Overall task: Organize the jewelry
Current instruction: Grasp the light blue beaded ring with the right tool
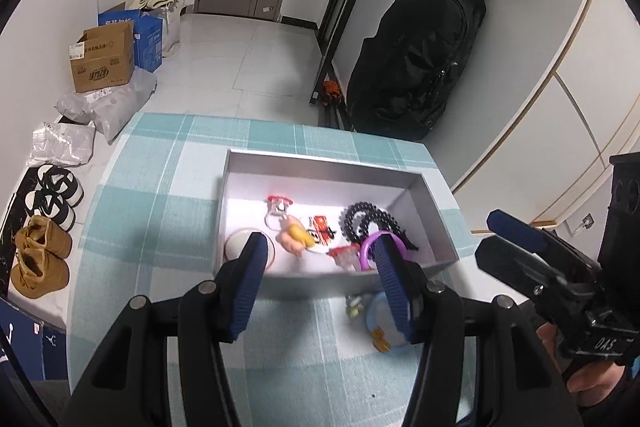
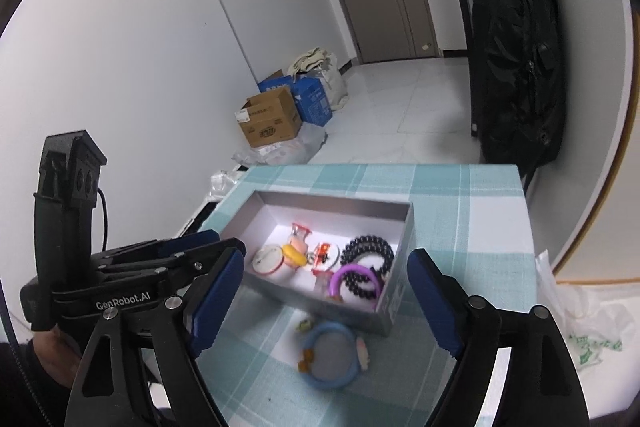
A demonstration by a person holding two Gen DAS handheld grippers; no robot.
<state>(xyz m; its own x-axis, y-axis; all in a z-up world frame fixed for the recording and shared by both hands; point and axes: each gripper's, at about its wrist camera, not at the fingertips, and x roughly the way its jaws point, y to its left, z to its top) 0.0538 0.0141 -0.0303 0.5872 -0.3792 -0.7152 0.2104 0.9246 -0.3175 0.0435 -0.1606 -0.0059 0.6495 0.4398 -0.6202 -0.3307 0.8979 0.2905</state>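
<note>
A grey box [image 2: 394, 301] is seen on the teal checked table [image 2: 472, 219], holding a black bead bracelet [image 2: 366, 247], a purple ring bracelet [image 2: 352, 273], a white round case [image 2: 269, 259] and small charms; a blue bracelet [image 2: 330, 355] lies on the cloth just beside the box's near wall, at 6 o'clock from it. The left gripper [image 1: 318, 267] is held part-open over that near wall with nothing between its pads, and the right gripper [image 2: 324, 295] is spread wide and empty, the blue bracelet lying below and between its fingers
</note>
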